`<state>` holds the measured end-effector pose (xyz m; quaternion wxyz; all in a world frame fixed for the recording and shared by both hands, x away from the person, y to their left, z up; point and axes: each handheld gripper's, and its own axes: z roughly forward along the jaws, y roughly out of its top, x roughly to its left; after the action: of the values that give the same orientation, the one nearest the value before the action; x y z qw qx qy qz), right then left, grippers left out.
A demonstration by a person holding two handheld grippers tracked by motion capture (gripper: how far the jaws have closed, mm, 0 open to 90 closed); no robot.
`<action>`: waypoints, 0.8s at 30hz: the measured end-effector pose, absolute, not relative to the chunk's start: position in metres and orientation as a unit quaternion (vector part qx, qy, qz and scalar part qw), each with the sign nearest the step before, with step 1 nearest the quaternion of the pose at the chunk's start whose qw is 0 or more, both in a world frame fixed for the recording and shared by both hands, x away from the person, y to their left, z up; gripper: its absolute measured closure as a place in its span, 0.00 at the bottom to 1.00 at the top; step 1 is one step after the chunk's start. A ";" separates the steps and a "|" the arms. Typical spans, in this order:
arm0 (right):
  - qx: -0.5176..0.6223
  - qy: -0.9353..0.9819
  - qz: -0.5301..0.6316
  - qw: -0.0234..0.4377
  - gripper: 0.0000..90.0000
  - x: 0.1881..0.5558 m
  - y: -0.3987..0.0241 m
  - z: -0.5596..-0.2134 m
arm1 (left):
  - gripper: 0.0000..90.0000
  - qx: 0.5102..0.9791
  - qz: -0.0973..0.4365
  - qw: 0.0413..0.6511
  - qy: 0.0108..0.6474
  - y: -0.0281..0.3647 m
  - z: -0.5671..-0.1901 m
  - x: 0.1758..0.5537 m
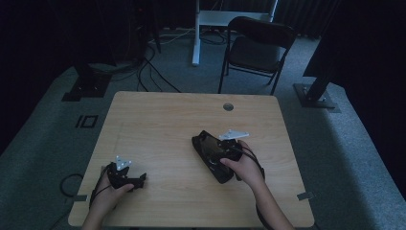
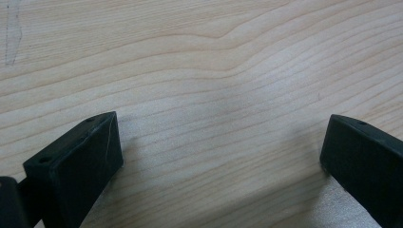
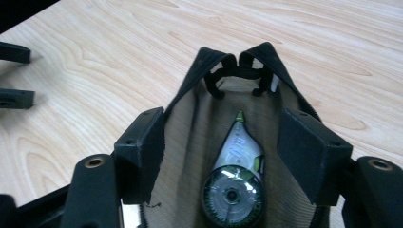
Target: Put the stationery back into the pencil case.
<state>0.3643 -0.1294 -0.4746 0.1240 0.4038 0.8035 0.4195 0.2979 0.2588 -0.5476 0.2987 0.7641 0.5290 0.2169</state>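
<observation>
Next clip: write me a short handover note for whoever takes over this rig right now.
Left gripper: open, empty, low over the near-left of the table.
Right gripper: jaws spread inside the mouth of the black pouch, which lies mid-table; nothing pinched.
Correction tape dispenser: lying inside the pouch on its tan lining.
Done: dispenser is in the pouch.
Left: probably withdraw the right gripper and close the pouch; the zipper is still open.

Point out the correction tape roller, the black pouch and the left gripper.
correction tape roller (image 3: 234, 183): right gripper view, on its clear round body.
black pouch (image 3: 190, 137): right gripper view, on its tan lining.
left gripper (image 2: 221, 152): left gripper view, midway between its fingers.
</observation>
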 end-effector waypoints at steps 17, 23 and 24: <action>0.379 0.812 0.422 0.138 0.31 0.350 -0.137 -0.464 | 0.00 0.763 0.217 0.299 0.530 0.259 -0.548 0.298; 0.369 0.811 0.432 0.138 0.31 0.340 -0.143 -0.460 | 0.00 0.764 0.217 0.299 0.529 0.259 -0.548 0.298; 0.367 0.811 0.434 0.140 0.31 0.339 -0.144 -0.459 | 0.00 0.764 0.217 0.299 0.529 0.259 -0.548 0.298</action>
<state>0.3389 -0.1444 -0.4587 0.1396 0.3668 0.8108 0.4342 0.2980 0.2586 -0.5477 0.2992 0.7636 0.5294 0.2171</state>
